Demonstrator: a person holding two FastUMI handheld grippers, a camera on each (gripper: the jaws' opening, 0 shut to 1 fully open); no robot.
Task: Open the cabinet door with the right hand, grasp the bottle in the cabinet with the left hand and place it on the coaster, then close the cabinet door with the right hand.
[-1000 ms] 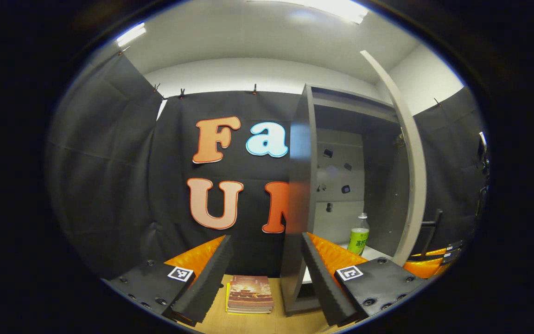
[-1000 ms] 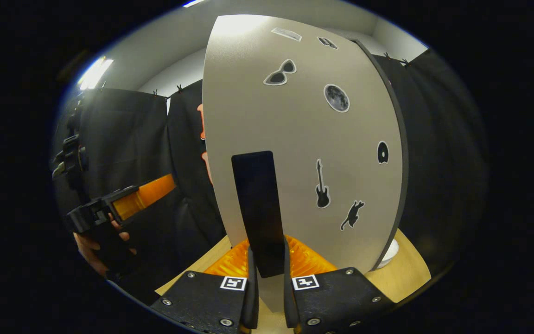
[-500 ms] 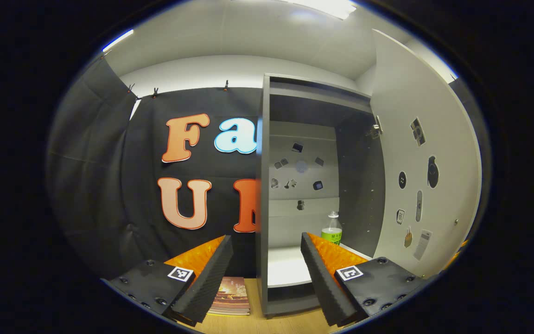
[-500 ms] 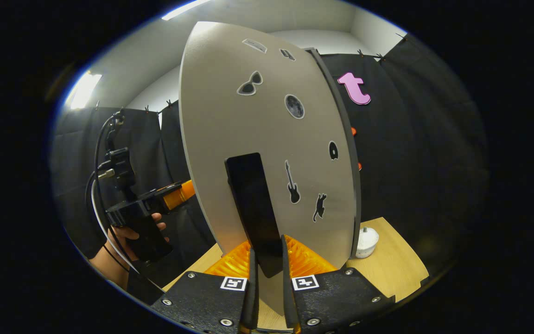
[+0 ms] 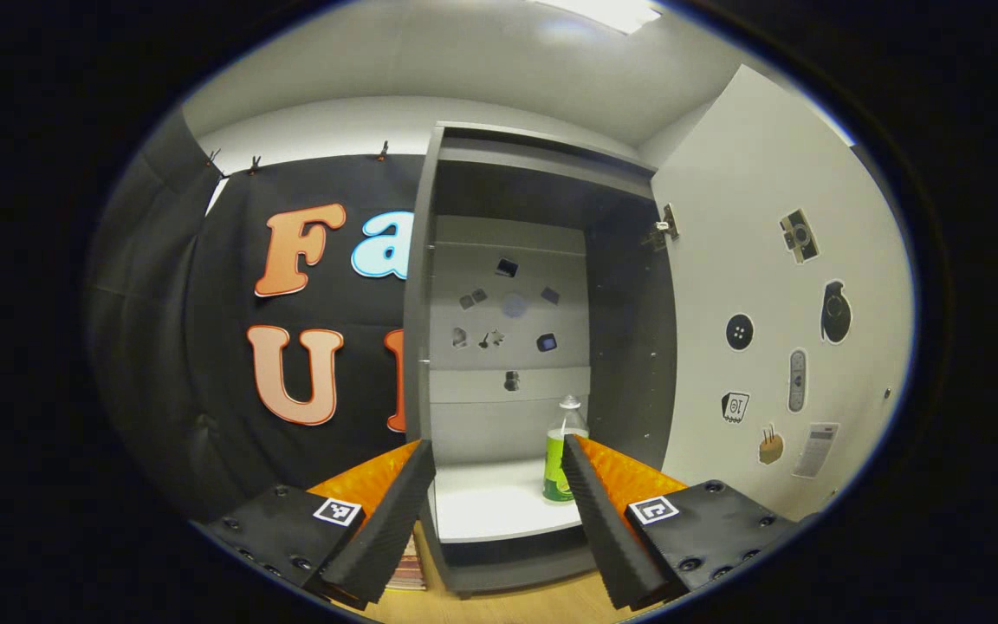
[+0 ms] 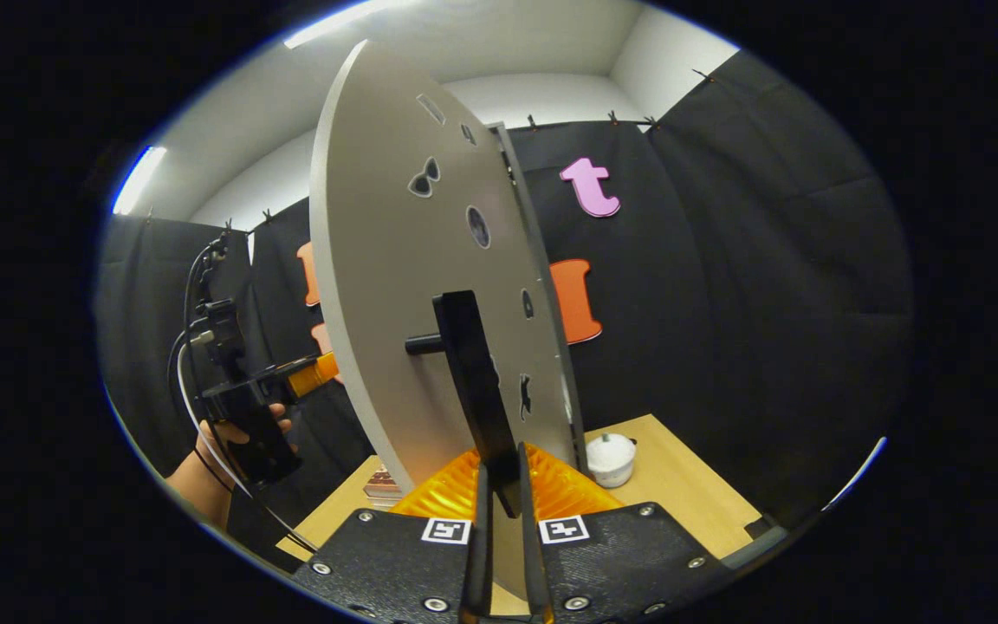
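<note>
Swinging wider than a second ago, the cabinet door point(image 6: 395, 286) now stands far open. In the left gripper view its inner face point(image 5: 776, 329), dotted with small stickers, has cleared away to the right, where earlier only its thin edge crossed the opening. The right tongs point(image 6: 499, 485) stay clamped on the dark door handle point(image 6: 473, 390), both fingers pressed against its lower end.

With the door out of the way, the cabinet point(image 5: 508, 347) interior is exposed. The bottle point(image 5: 561, 451), clear with a green label and a pale cap, stands upright on the white shelf point(image 5: 482, 507) toward the right side of the compartment, partly hidden behind one finger of the left tongs point(image 5: 499, 511). Those tongs are spread wide apart and empty, aimed at the opening but not yet inside it. In the right gripper view the left tongs point(image 6: 313, 374) appear farther off, held in a hand point(image 6: 222, 446).

Opening looks essentially finished, so the reach for the bottle seems to be the step now in hand. A small white object point(image 6: 610, 458) sits on the bench point(image 6: 690, 485) beyond the door's edge; whether the coaster lies there cannot be told.
</note>
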